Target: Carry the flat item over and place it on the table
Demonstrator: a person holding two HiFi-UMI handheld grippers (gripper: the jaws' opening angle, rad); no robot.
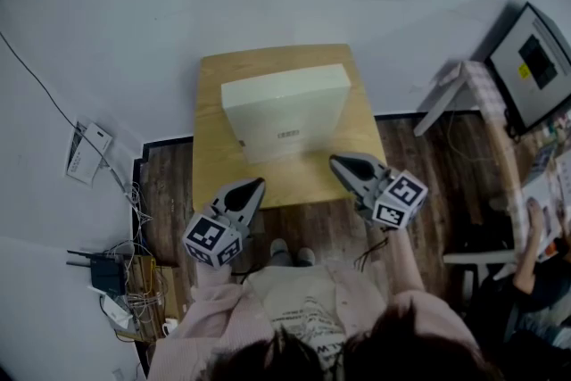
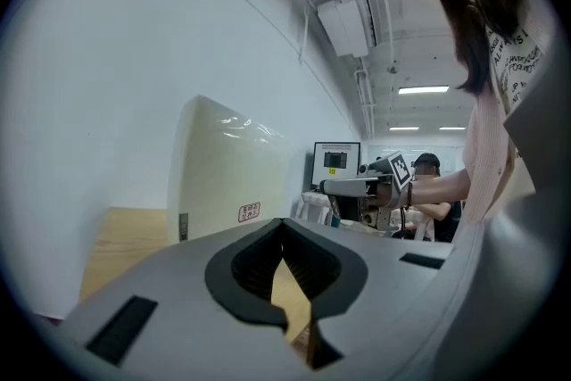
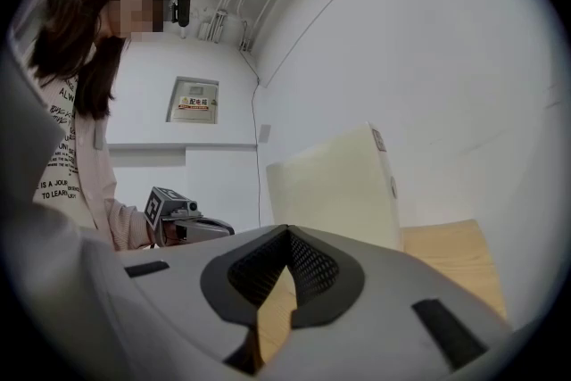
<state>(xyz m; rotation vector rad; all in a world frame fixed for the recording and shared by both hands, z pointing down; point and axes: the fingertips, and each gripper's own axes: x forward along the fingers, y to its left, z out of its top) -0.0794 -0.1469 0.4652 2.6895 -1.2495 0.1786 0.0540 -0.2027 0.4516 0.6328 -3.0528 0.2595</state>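
Judging from how things lie, the placing step looks done or nearly so: the flat item (image 1: 285,107), a cream slab-like box, already sits on the wooden table (image 1: 211,158), ahead of both hand-held grippers and clear of them. It rises tall in both gripper views, so it seems to stand on an edge rather than lie on its broad face. The left hand-held gripper (image 1: 257,185) has its jaws pressed together with nothing between them; only bare table top shows past the slit. The right hand-held gripper (image 1: 335,161) is the same, jaws together and empty. Each hovers over the table's near edge, with the item ahead and between the two. If the item is meant to lie flat, the next move calls for parting both pairs of jaws and coming in from its two sides — otherwise, simply drawing the hand-held grippers away.
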